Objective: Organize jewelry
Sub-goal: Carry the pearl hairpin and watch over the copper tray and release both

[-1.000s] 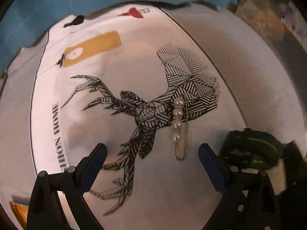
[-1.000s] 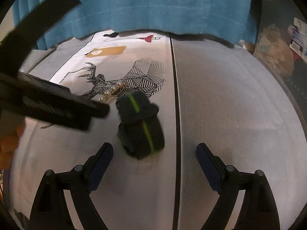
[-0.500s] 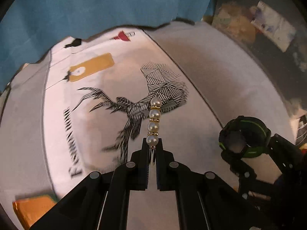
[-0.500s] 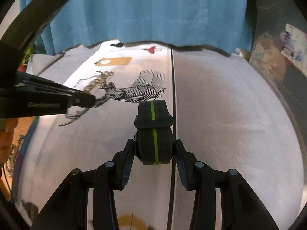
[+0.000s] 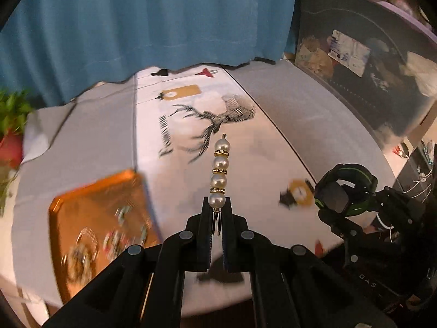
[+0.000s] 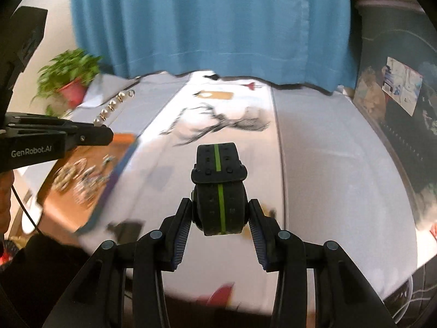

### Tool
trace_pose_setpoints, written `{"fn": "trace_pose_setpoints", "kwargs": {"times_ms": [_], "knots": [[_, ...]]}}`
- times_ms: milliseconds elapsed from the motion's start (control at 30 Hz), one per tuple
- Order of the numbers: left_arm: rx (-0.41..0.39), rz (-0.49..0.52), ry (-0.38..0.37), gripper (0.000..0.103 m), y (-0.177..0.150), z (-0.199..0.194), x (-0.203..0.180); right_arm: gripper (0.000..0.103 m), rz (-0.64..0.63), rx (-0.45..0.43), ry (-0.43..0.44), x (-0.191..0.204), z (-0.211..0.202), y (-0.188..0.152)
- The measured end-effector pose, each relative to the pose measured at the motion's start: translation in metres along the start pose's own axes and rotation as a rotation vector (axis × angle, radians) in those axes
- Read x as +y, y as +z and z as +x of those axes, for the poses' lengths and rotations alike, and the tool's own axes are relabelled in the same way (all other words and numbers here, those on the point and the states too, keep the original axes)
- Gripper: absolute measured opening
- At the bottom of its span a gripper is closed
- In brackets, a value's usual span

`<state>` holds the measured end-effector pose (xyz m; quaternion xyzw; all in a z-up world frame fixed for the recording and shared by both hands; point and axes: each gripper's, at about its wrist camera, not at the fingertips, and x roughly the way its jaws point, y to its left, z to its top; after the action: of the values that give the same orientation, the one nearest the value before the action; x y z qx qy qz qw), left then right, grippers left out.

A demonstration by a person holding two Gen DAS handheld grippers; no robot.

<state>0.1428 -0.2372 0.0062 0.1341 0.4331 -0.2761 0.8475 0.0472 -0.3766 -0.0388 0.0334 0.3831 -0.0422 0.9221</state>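
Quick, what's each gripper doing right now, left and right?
Left gripper: shut on the pearl pin, lifted off the table.
Right gripper: shut on the black watch with the green stripe.

both tools clamped: left tool [image 5: 217,220] level, right tool [image 6: 220,218] raised.

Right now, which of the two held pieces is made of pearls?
The gold pin strung with four white pearls, pinched in the left gripper. The right gripper holds a black band with a green stripe instead.
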Motion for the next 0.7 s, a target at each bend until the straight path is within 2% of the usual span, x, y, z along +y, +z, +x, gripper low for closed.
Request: {"fn": "trace_pose_setpoints", "kwargs": {"times_ms": [333, 533, 700], "knots": [[-0.053, -0.078, 0.06, 0.004, -0.099, -0.08, 0.012, 0.043, -0.078, 0.027, 0.063, 0.064, -0.059, -0.058], [-0.071, -0.12, 0.085, 0.004, -0.142, -0.106, 0.024, 0.043, -0.142, 0.059, 0.119, 0.108, -0.076, -0.086], [-0.074, -0.153, 0.106, 0.004, -0.166, -0.114, 0.035, 0.043, -0.189, 0.076, 0.141, 0.131, -0.081, -0.095]]}}
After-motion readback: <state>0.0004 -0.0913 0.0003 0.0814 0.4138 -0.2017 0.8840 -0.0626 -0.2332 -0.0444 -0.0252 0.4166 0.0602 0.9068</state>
